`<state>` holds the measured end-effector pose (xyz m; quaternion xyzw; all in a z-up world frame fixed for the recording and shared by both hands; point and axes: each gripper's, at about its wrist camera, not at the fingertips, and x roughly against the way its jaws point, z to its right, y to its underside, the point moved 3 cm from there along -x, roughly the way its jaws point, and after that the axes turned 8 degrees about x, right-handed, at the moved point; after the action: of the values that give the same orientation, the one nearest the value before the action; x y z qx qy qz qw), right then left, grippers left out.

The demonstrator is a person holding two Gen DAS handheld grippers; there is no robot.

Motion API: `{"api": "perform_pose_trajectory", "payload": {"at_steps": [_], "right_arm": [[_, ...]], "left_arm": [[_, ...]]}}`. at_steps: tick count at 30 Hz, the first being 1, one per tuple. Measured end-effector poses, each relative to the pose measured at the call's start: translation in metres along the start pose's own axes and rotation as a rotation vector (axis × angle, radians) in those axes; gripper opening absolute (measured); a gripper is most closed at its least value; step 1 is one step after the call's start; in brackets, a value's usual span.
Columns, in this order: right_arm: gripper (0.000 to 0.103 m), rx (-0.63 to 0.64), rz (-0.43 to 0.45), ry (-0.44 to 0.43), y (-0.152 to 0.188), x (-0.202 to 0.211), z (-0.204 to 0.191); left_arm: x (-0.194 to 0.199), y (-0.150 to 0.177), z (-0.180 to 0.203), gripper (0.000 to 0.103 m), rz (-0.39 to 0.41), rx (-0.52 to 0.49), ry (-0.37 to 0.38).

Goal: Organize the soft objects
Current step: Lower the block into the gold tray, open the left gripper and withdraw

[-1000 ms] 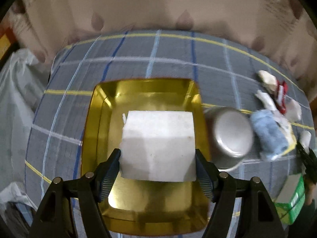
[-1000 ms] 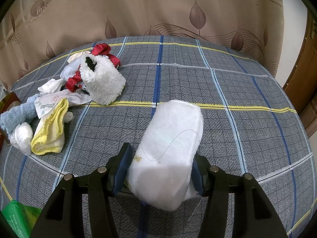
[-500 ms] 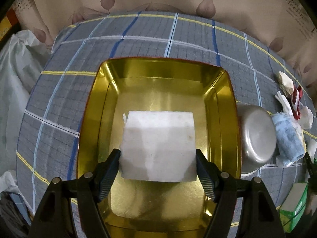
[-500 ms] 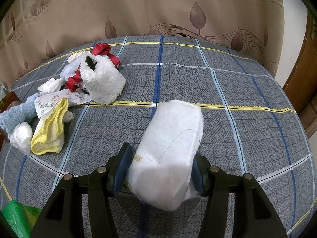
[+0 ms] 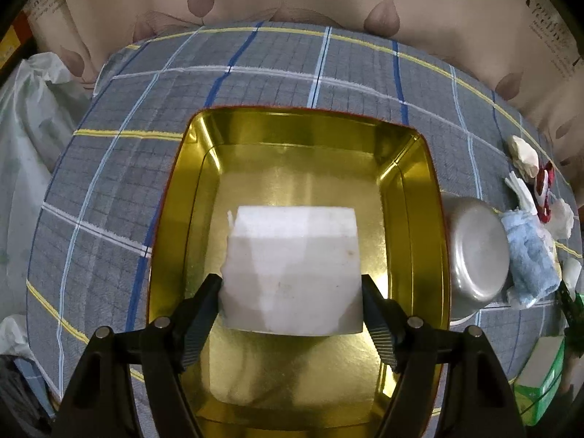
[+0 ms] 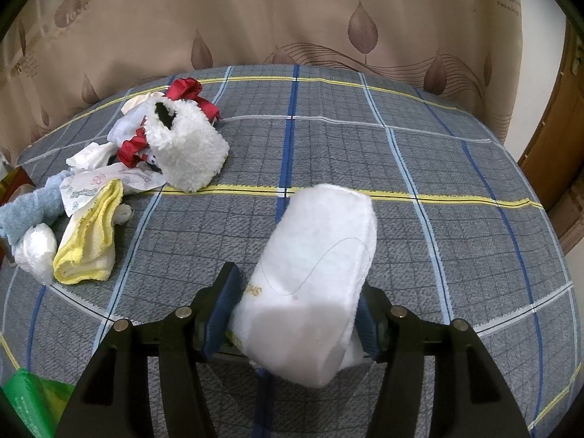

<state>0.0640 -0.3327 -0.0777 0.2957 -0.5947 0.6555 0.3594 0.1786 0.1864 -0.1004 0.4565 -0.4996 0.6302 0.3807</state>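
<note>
Left hand-held gripper [image 5: 292,292] pinches white foam block [image 5: 292,266] over gold tray [image 5: 419,219]; right hand-held gripper [image 6: 295,314], jaws opening, brackets rolled white towel [image 6: 317,273].

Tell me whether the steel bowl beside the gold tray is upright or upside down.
Upside down. In the left wrist view the steel bowl shows its flat round base facing up, with no hollow visible, beside the gold tray.

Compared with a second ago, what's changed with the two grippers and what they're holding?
The left gripper carried its white block in over the gold tray, now centred below it. The right gripper kept still over the plaid cloth; its jaws are opening with the white rolled towel between them. The loose pile is unchanged.
</note>
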Motion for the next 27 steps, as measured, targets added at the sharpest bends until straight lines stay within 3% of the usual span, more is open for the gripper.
{"api": "perform_pose_trajectory", "payload": {"at_steps": [9,17,21,27], "right_arm": [[0.056,0.001,0.0,0.001,0.0,0.0,0.001],[0.056,0.001,0.003,0.002,0.0,0.0,0.0],[0.056,0.001,0.003,0.002,0.0,0.0,0.0],[0.056,0.001,0.004,0.002,0.0,0.0,0.001]], "left_arm": [[0.006,-0.004,-0.007,0.076,0.033,0.028,0.059],[0.006,0.001,0.001,0.077,0.034,-0.069,-0.023],[0.009,0.001,0.004,0.084,0.04,-0.085,-0.004],[0.021,0.002,0.01,0.085,0.111,-0.131,-0.006]]}}
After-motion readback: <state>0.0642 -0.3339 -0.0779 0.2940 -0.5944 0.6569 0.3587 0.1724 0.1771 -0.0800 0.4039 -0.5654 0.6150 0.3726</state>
